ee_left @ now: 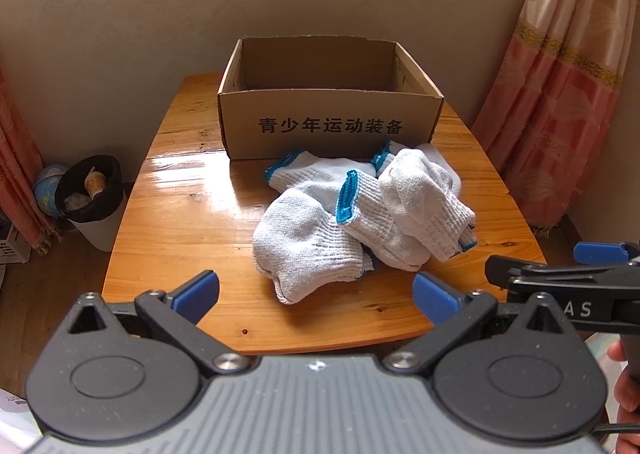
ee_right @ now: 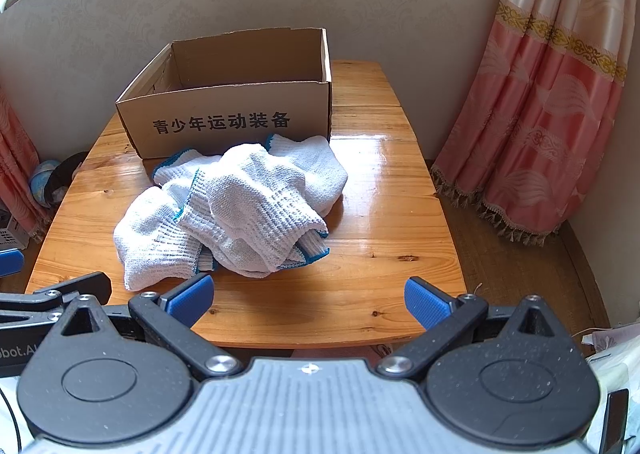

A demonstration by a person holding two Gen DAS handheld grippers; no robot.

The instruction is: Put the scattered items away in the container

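Observation:
Several white knit gloves with blue cuffs [ee_left: 360,213] [ee_right: 240,205] lie in a heap on the wooden table [ee_left: 180,213] [ee_right: 380,221]. Behind the heap stands an open cardboard box [ee_left: 328,125] [ee_right: 224,121] with black print on its front; what I see of its inside is bare. My left gripper [ee_left: 316,296] hovers open at the near table edge, just short of the heap. My right gripper [ee_right: 308,302] is open too, near the front edge, with nothing between its blue pads. The right gripper [ee_left: 560,282] shows at the right of the left wrist view.
A bin with a black liner [ee_left: 90,193] and a globe [ee_left: 46,189] stand on the floor left of the table. Pink curtains [ee_right: 552,113] hang at the right, and a wall runs close behind the box. A hand [ee_left: 624,386] holds the right gripper's handle.

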